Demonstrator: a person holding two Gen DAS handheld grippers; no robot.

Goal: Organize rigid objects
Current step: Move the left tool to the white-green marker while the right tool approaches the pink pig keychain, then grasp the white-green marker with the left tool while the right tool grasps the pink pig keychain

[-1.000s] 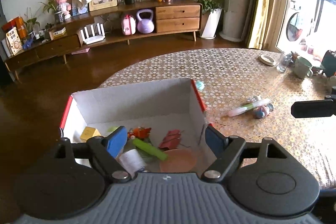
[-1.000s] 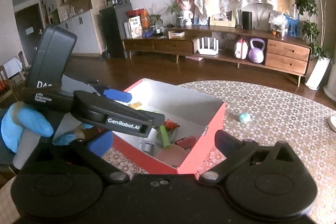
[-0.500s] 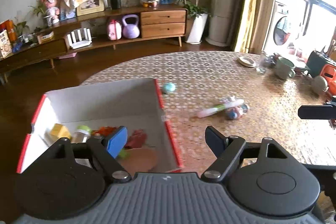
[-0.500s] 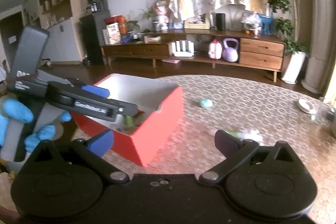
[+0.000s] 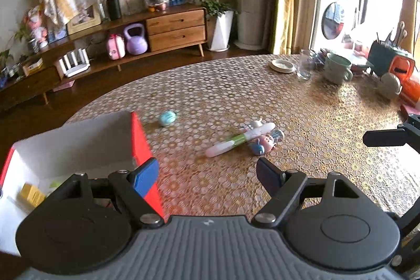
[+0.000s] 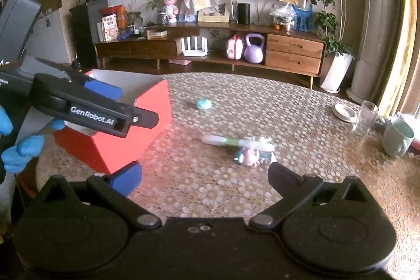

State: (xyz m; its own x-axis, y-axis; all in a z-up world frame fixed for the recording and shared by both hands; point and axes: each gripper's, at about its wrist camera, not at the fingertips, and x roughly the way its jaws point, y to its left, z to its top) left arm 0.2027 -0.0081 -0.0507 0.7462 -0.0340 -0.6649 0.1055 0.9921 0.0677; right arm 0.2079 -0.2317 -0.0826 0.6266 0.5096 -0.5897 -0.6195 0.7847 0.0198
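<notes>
A red box [image 5: 143, 146] with a white inside stands at the table's left; it also shows in the right wrist view [image 6: 136, 127]. It holds a yellow block [image 5: 31, 194] and other items, mostly hidden. On the table lie a white-and-green pen [image 5: 240, 139], small pink and blue figurines [image 5: 265, 142] and a teal round piece [image 5: 168, 117]. These show in the right wrist view as the pen [image 6: 236, 142], figurines [image 6: 249, 156] and teal piece [image 6: 203, 104]. My left gripper [image 5: 207, 175] is open and empty beside the box. My right gripper [image 6: 204, 176] is open and empty, short of the pen.
At the table's far right stand a glass [image 5: 304, 67], a green mug [image 5: 337, 68], a small dish [image 5: 282, 66] and an orange container [image 5: 404, 80]. A wooden sideboard [image 5: 176, 28] runs along the back wall. The left gripper's body [image 6: 86, 109] shows left in the right wrist view.
Both grippers have swung right, away from over the box toward the pen and figurines. The box has slid to the left of both views. Both jaws stayed open.
</notes>
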